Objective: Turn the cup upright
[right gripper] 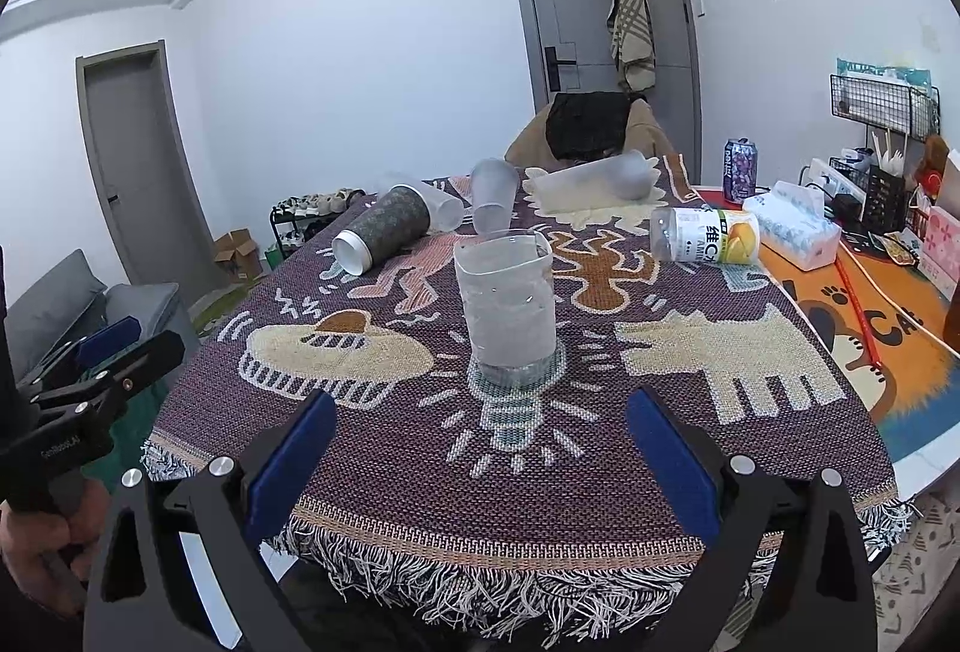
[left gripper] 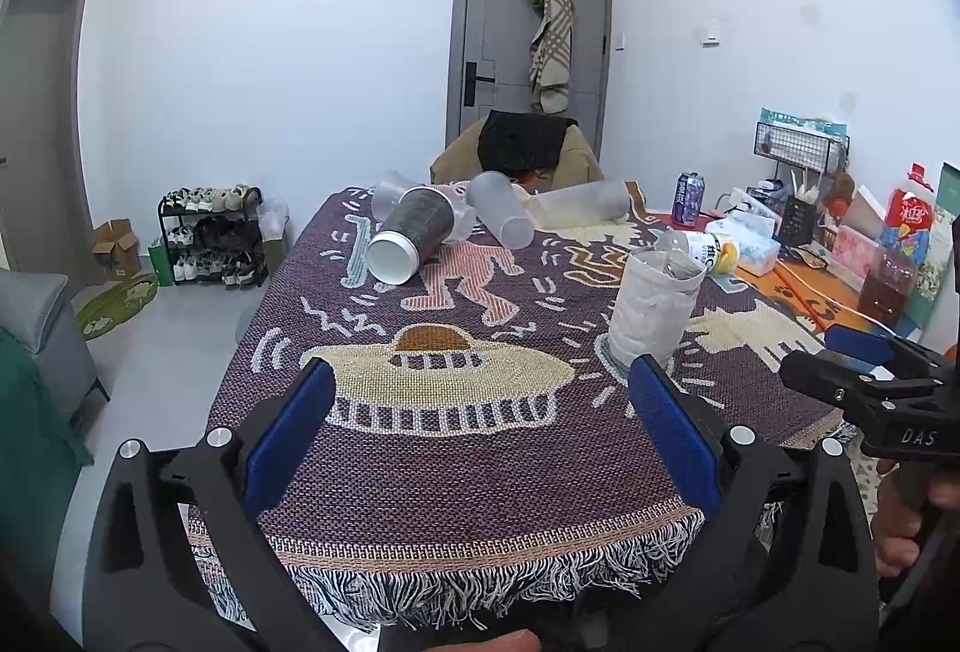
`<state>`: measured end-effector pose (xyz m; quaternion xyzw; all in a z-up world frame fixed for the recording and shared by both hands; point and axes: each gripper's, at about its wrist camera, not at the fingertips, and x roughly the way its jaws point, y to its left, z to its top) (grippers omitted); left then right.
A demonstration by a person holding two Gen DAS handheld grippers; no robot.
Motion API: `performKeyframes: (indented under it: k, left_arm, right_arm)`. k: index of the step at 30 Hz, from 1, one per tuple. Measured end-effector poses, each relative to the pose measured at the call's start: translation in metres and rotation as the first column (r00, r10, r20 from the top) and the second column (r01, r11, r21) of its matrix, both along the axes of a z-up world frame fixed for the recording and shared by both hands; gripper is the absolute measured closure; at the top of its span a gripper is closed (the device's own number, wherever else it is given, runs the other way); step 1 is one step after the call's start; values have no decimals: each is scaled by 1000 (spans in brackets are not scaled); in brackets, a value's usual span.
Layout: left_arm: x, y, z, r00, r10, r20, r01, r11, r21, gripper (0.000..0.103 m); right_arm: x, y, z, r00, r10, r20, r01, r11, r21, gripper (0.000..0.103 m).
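Observation:
A clear frosted cup [right gripper: 505, 308] stands upright, mouth up, on the patterned cloth [right gripper: 600, 460] at table centre; it also shows in the left wrist view [left gripper: 654, 305]. A dark patterned cup [right gripper: 384, 233] lies on its side at the back left, also in the left wrist view [left gripper: 414, 235]. Three frosted cups [right gripper: 493, 194] lie tipped beside it. My right gripper [right gripper: 483, 451] is open and empty, short of the upright cup. My left gripper [left gripper: 480, 430] is open and empty, to the cup's left.
A clear bottle with a yellow label [right gripper: 708, 235] lies on its side at the right. A tissue pack [right gripper: 792, 226], a purple can [right gripper: 739, 169] and desk clutter stand on the orange mat further right. A chair [right gripper: 591, 126] is behind the table.

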<state>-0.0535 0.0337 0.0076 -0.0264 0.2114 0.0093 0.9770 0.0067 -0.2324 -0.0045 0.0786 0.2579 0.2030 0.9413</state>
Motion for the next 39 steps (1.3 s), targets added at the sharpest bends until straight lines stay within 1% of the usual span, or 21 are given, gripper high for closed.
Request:
performKeyframes:
  k: [10,39]
  left_arm:
    - [-2,-4,2,1000,5,12,-5,1000,19,6]
    - [-5,-6,6,1000,8,26,-9,1000,8,6]
  right_arm:
    - [0,-1,-3,1000,-4,-1,4,1000,2,8]
    - [-1,-1,-1,1000,-18,16,19,1000,-9,8]
